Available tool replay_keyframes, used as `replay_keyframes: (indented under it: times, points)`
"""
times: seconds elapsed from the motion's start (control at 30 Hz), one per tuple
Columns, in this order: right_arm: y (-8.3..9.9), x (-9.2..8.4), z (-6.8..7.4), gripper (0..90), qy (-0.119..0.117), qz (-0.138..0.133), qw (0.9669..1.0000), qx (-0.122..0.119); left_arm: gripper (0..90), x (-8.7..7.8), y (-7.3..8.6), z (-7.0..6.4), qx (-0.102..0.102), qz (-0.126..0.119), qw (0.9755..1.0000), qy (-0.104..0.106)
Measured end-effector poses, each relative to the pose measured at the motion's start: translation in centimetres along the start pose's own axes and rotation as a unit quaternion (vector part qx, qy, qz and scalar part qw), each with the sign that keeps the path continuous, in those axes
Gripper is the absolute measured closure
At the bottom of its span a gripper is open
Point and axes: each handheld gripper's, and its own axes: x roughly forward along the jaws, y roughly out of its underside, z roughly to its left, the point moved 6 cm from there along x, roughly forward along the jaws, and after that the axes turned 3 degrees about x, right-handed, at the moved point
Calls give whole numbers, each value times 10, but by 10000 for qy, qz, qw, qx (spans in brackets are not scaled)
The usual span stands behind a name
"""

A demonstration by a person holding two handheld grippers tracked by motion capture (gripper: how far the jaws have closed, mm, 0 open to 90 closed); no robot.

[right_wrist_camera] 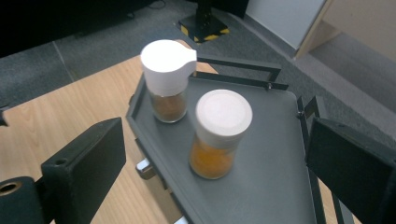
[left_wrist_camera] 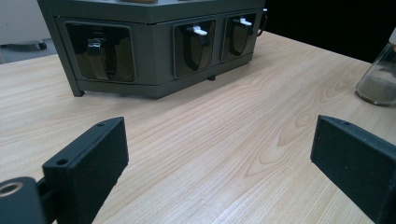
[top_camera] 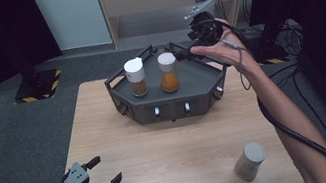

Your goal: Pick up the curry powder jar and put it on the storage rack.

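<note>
The right gripper (top_camera: 183, 53), in the high view, hangs over the far right corner of the dark tray (top_camera: 199, 77), its jaws parted and holding nothing, just beside the orange-filled jar (top_camera: 168, 72). Two white-capped jars stand upright on the tray's floor near its far edge: that orange one and, to its left, a brown-filled jar (top_camera: 136, 77), close together but apart. A third jar (top_camera: 250, 160) stands alone near the tabletop's (top_camera: 175, 142) near right corner. The left gripper (top_camera: 105, 171) rests at the near left corner, jaws spread and empty.

In the left gripper view, the two black jaws stand wide apart over bare wood. Ahead is the tray's front wall (left_wrist_camera: 154, 51) with three recessed handles counted, two tipped white. At the right edge sits a glass jar (left_wrist_camera: 379, 77), probably the lone one, though its cap is cut off.

In the right gripper view, the jaws stand wide to either side of the tray floor (right_wrist_camera: 275, 154). The orange jar (right_wrist_camera: 217, 135) lies between them but farther off, untouched; the brown jar (right_wrist_camera: 167, 79) stands behind it near the tray's edge.
</note>
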Motion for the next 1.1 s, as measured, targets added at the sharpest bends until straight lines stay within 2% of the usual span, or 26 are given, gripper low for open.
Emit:
replay_keyframes:
  times: [0.2,0.37,0.57,0.97,1.1]
  points:
    - [22,-32,16,57,-32,-261,9994,-243,35,0,0,0,-5,12,10000,-10]
    - [47,-57,24,57,-179,-614,9977,-237,35,1,0,-1,4,22,10000,-12]
    - [75,-78,31,46,-316,-957,9947,-206,35,1,0,-1,-2,27,10000,-29]
    - [109,-108,50,46,-304,-1231,9914,-320,35,1,0,-1,6,44,10000,-37]
    - [120,-117,54,47,-203,-1288,9909,-323,34,1,0,-1,5,42,10000,-36]
